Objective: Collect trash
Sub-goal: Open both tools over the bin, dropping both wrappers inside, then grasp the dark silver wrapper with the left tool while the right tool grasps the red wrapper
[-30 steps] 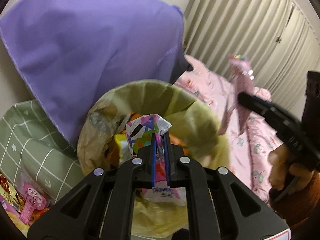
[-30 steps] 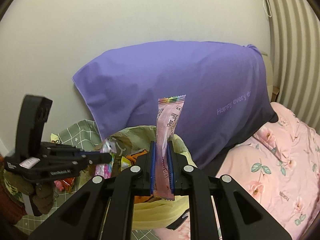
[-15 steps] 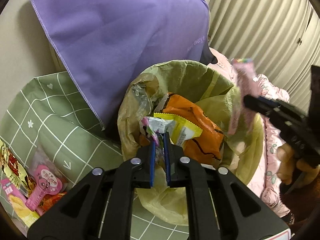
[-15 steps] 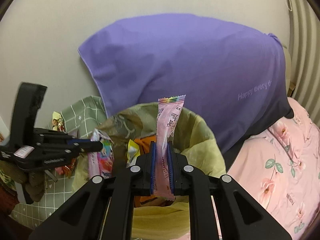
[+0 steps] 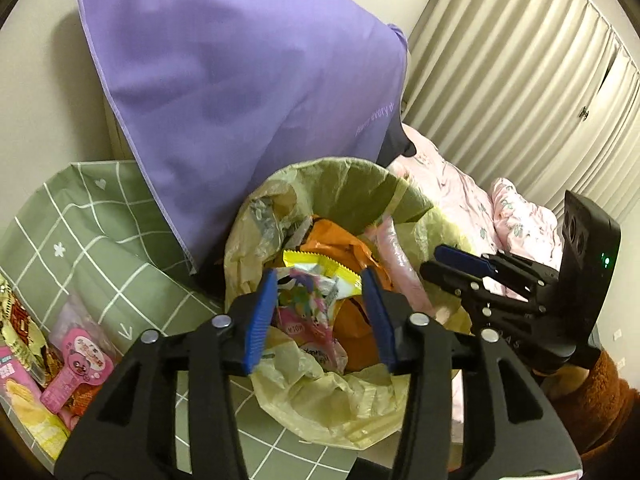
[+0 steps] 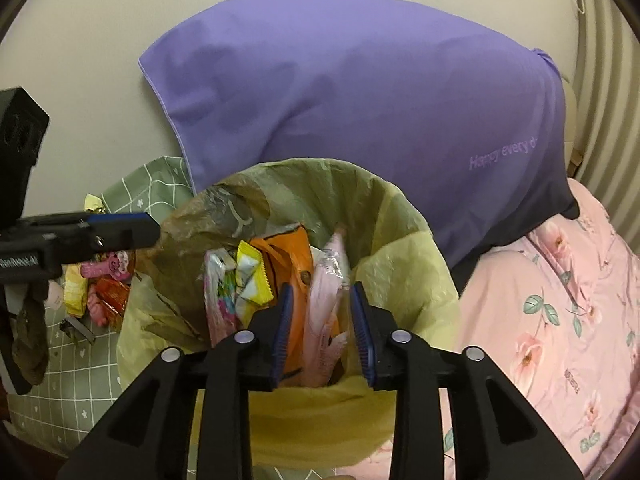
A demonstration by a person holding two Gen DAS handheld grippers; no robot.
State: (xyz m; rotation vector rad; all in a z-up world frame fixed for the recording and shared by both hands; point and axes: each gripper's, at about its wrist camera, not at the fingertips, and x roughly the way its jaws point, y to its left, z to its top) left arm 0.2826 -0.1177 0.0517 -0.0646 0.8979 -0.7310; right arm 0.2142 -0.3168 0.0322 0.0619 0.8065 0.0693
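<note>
A trash bin lined with a yellow-green bag (image 5: 352,188) (image 6: 404,256) holds several wrappers. My left gripper (image 5: 318,280) is open just above the bin; a colourful wrapper (image 5: 316,312) lies loose in the bin below it. My right gripper (image 6: 322,300) is open over the bin; a long pink wrapper (image 6: 324,300) (image 5: 394,256) stands loose in the bin between its fingers. An orange bag (image 6: 292,256) and a yellow-edged wrapper (image 5: 320,264) also lie inside. The right gripper shows in the left wrist view (image 5: 444,260); the left gripper shows in the right wrist view (image 6: 136,228).
A purple pillow (image 5: 240,80) (image 6: 360,100) leans on the wall behind the bin. A green checked mat (image 5: 80,232) at left carries more snack wrappers (image 5: 76,364) (image 6: 104,284). A pink floral blanket (image 6: 560,320) lies at right, pleated curtains (image 5: 520,72) behind.
Both grippers have opened. The colourful wrapper has dropped from the left gripper into the bin, and the pink wrapper has dropped from the right gripper into the bin.
</note>
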